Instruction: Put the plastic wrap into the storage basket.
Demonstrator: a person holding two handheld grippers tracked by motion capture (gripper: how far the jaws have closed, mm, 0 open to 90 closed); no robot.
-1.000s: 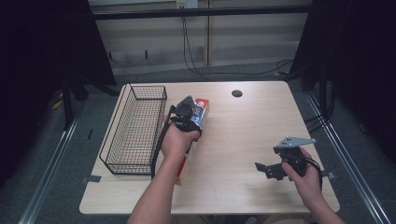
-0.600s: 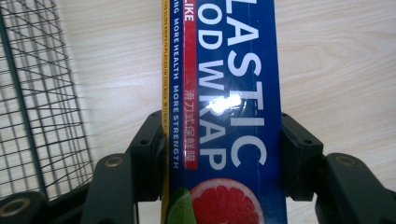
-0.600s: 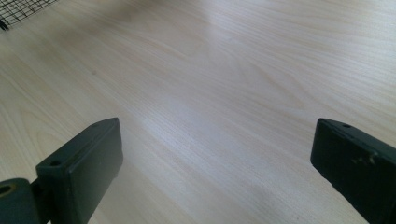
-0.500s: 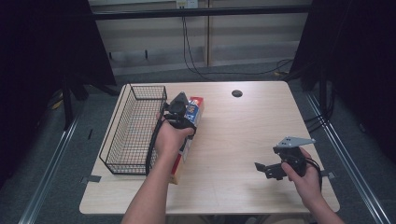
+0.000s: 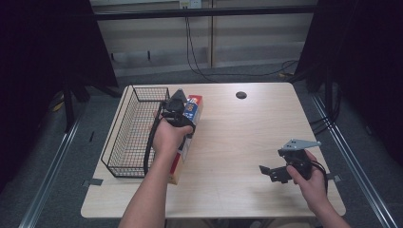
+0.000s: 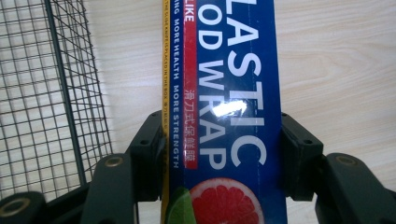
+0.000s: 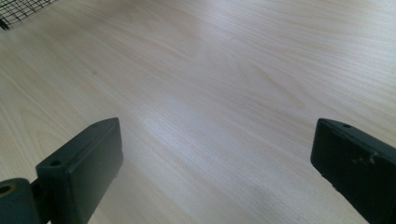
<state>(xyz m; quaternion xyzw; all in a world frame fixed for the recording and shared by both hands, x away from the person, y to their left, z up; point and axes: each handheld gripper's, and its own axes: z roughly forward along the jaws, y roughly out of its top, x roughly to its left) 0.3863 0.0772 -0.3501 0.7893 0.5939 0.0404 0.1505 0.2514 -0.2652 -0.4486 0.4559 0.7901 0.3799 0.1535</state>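
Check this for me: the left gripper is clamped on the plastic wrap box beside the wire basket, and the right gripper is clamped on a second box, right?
Not quite. The left gripper is clamped on the plastic wrap box beside the wire basket, but the right gripper holds nothing: the right gripper view shows its jaws wide apart over the bare table.

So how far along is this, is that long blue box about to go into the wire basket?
Done: the left tongs are clamped on the plastic wrap box, pads pressed on both long sides. In hand: the box sits beside the wire basket, not inside. Left: probably moving it over the basket's rim and letting go. The right tongs hang open above the table.
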